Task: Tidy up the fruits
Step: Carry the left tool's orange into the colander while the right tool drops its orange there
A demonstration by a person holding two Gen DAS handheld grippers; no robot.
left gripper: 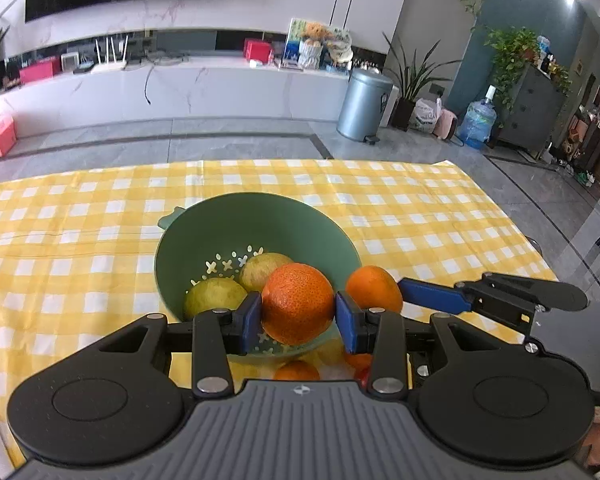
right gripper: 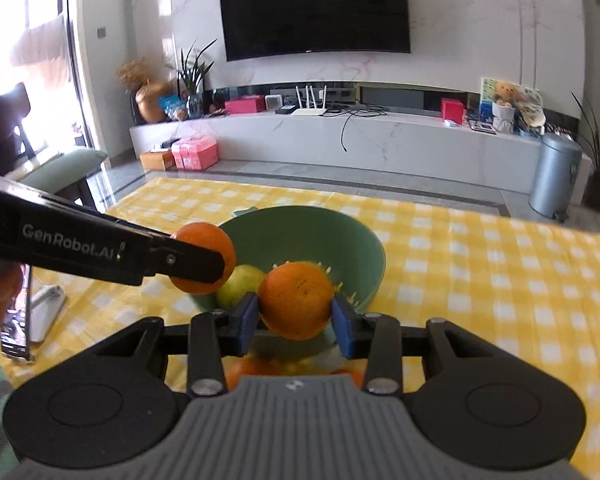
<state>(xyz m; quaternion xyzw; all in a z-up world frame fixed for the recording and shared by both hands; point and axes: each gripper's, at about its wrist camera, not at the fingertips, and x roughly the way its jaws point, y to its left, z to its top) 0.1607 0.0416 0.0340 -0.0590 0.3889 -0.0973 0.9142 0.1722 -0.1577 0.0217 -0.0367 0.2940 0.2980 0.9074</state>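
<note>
A green colander bowl stands on the yellow checked tablecloth; it also shows in the right wrist view. Two yellow-green fruits lie in it. My left gripper is shut on an orange above the bowl's near rim. My right gripper is shut on a second orange, beside the bowl; this orange shows in the left wrist view. The left gripper's orange shows in the right wrist view, partly hidden by the left finger.
More oranges lie on the cloth under the grippers, mostly hidden. A phone and a white object lie at the cloth's left edge. Beyond the table are a TV bench and a grey bin.
</note>
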